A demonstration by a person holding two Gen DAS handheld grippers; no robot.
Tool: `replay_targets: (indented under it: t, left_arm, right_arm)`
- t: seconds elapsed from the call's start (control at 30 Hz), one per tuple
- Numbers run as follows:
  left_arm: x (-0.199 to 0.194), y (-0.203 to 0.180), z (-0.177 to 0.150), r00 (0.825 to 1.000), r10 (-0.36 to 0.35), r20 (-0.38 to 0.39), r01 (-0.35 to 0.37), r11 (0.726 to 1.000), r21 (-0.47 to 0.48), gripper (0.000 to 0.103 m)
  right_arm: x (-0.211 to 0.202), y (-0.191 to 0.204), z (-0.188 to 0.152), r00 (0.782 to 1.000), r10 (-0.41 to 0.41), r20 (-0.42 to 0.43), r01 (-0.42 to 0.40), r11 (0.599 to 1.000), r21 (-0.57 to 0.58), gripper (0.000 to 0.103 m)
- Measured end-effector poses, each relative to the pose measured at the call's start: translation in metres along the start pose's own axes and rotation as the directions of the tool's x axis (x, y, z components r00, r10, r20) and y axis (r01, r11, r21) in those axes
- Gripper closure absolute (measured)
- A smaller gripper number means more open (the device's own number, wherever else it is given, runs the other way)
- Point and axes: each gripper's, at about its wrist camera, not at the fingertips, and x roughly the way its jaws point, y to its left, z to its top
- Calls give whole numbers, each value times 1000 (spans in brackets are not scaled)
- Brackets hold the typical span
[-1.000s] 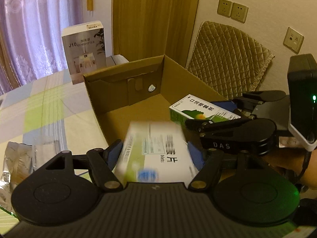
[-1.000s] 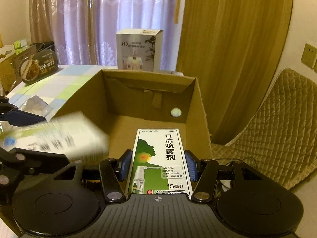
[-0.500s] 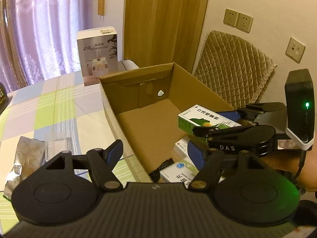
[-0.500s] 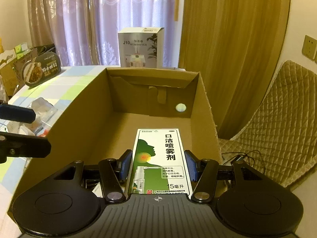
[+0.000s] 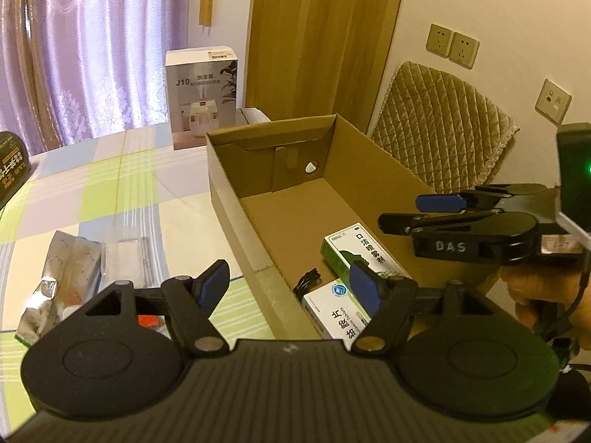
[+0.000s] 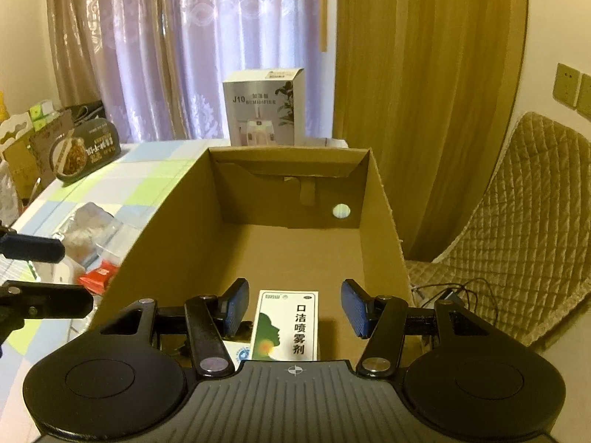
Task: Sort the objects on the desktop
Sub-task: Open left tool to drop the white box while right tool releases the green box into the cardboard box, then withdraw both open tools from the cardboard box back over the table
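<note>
The open cardboard box stands on the checked tablecloth. Inside it, at the near end, lie a green-and-white spray carton, a white tablet carton and a black cable. My right gripper hangs open just above the spray carton, touching nothing. My left gripper is open and empty over the box's left wall.
Foil packets and a red pack lie on the table left of the box. A humidifier carton stands behind it, a noodle bowl at far left, a quilted chair on the right.
My right gripper has opened and let go of the spray carton, which now lies in the box. The left gripper dropped the tablet carton into the box and drew back to the left.
</note>
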Motion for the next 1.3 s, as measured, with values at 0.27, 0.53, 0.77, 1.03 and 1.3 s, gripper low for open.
replay_targets:
  t: [0.27,0.53,0.77,1.03,1.3]
  left_arm:
    - [-30,8,-14,1000,16,17,-15,999,-29,35]
    - [-65,21,-40,999,42,30,-39,996,-80,34]
    - [-94,38,-70,997,78,26,-73,988,-137,34]
    - [-124,70,-97,988,152,20,-145,972,-184,29]
    - [-140,95,-119,981,196,4,-190,954,-232,27]
  right_arm:
    - [-42,18,-12,999,17,27,-19,999,41,49]
    - [-79,49,-32,999,22,32,-24,998,57,36]
    - [-97,76,-46,999,40,20,-40,999,31,30]
    - [-107,100,-54,999,52,12,-52,999,-7,22]
    - [-107,125,-62,996,82,-24,-83,995,-49,11]
